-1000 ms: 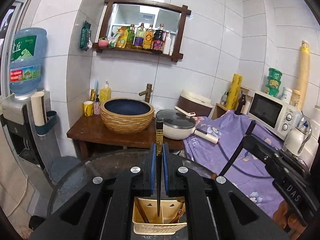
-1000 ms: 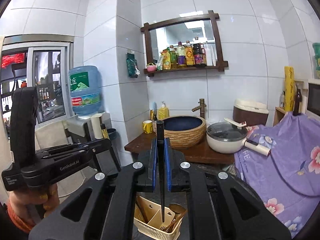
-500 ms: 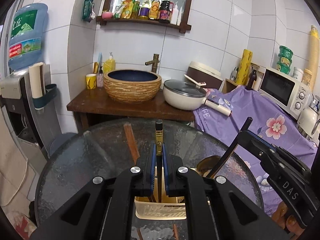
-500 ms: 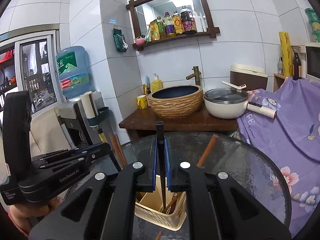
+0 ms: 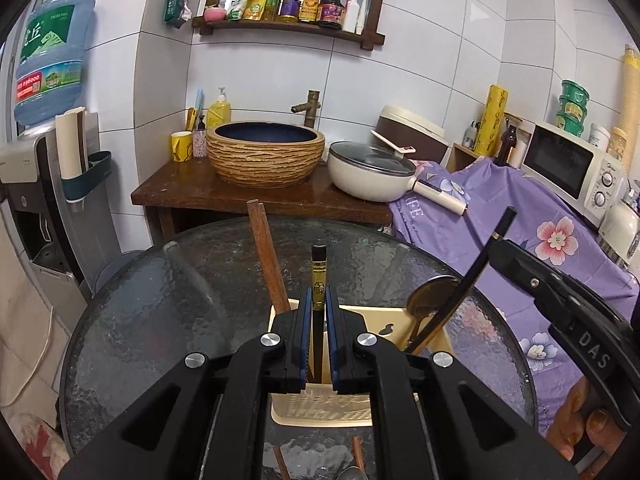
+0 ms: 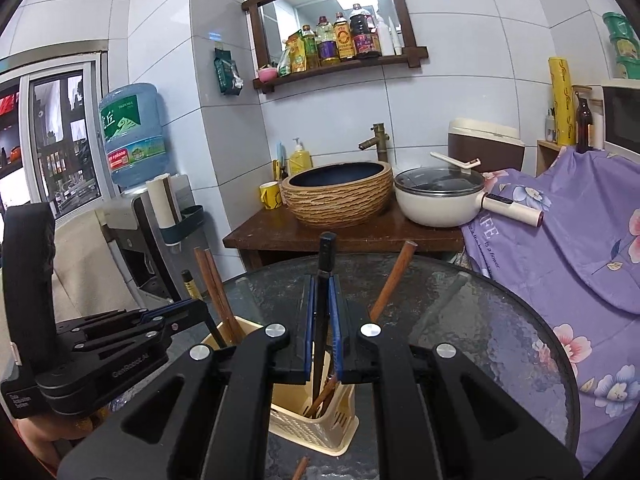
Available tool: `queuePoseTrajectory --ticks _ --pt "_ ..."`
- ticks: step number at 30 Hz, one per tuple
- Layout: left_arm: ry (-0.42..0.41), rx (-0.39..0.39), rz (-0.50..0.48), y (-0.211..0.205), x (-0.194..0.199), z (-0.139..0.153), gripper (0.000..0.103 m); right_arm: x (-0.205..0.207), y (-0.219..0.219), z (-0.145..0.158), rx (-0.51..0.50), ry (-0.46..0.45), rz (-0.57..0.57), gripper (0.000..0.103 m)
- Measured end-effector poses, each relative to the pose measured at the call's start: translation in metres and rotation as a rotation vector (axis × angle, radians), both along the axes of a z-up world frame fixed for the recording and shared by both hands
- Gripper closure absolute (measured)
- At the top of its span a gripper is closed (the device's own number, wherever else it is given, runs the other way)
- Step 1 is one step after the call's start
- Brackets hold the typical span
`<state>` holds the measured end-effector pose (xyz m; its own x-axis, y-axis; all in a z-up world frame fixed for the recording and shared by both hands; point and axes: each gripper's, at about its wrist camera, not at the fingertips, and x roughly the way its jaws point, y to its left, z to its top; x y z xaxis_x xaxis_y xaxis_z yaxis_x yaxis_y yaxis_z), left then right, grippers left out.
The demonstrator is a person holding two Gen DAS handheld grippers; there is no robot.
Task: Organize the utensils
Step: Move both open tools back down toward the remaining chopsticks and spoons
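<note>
My left gripper [image 5: 316, 312] is shut on a black chopstick with a gold band [image 5: 318, 280], held upright with its lower end inside the cream utensil basket [image 5: 320, 412]. My right gripper [image 6: 322, 300] is shut on a plain black chopstick [image 6: 325, 256], which also reaches down into the basket [image 6: 316, 428]. The right gripper [image 5: 496, 245] shows at the right of the left wrist view, and the left gripper [image 6: 202, 306] at the left of the right wrist view. Brown chopsticks [image 5: 266, 260] and a metal spoon [image 5: 430, 296] stand in the basket.
The basket sits on a round glass table [image 5: 168, 304]. More brown chopsticks [image 5: 358, 456] lie on the glass near me. Behind stand a wooden stand with a woven basin [image 5: 266, 152] and a white pan [image 5: 372, 172], a water dispenser [image 5: 44, 184] left, a purple-draped counter [image 5: 520, 216] right.
Both grippers have come down with their chopsticks, so the chopstick ends now sit lower inside the basket. The table fills more of each view.
</note>
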<state>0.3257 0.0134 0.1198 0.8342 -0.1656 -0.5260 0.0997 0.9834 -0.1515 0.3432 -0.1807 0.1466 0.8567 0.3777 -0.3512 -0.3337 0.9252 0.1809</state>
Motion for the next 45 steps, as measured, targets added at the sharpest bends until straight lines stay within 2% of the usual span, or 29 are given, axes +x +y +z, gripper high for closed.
queuePoseTrajectory --ticks 2,6,7,8,10,13,16,22,29,34,35,42,45 --pt "-0.01 0.004 -0.002 -0.001 -0.004 0.001 0.09 -0.001 -0.003 -0.001 0.0 0.001 -0.008 0.095" --pt "-0.045 0.001 0.002 0.0 -0.016 0.003 0.064 -0.004 -0.009 -0.005 -0.003 -0.002 -0.026 0.091" --pt "-0.055 -0.004 0.004 0.002 -0.021 0.003 0.058 -0.006 -0.011 -0.006 -0.005 -0.008 -0.031 0.083" --pt "-0.064 -0.008 0.005 0.003 -0.025 0.003 0.054 -0.01 -0.014 -0.007 -0.004 -0.019 -0.041 0.066" --pt "-0.089 -0.018 0.018 0.008 -0.039 0.002 0.036 -0.02 -0.021 -0.008 0.019 -0.042 -0.055 0.051" --pt "-0.095 -0.021 0.046 0.016 -0.057 -0.006 0.025 -0.037 -0.025 -0.014 0.005 -0.045 -0.062 0.051" --pt "-0.045 0.003 0.06 0.021 -0.075 -0.026 0.021 -0.054 -0.024 -0.028 -0.034 -0.023 -0.038 0.044" --pt "0.073 0.058 0.088 0.025 -0.104 -0.079 0.022 -0.075 -0.009 -0.086 -0.132 0.151 0.014 0.043" --pt "0.219 -0.001 0.114 0.038 -0.128 -0.136 0.037 -0.102 0.009 -0.152 -0.197 0.326 0.082 0.043" --pt "0.254 -0.01 0.105 0.037 -0.136 -0.15 0.048 -0.118 0.027 -0.182 -0.231 0.403 0.125 0.046" --pt "0.257 -0.01 0.101 0.036 -0.137 -0.151 0.049 -0.119 0.031 -0.185 -0.24 0.412 0.129 0.049" --pt "0.272 -0.017 0.09 0.031 -0.142 -0.158 0.05 -0.125 0.047 -0.196 -0.27 0.446 0.127 0.056" --pt "0.267 -0.014 0.089 0.027 -0.143 -0.158 0.05 -0.123 0.051 -0.198 -0.282 0.455 0.114 0.062"
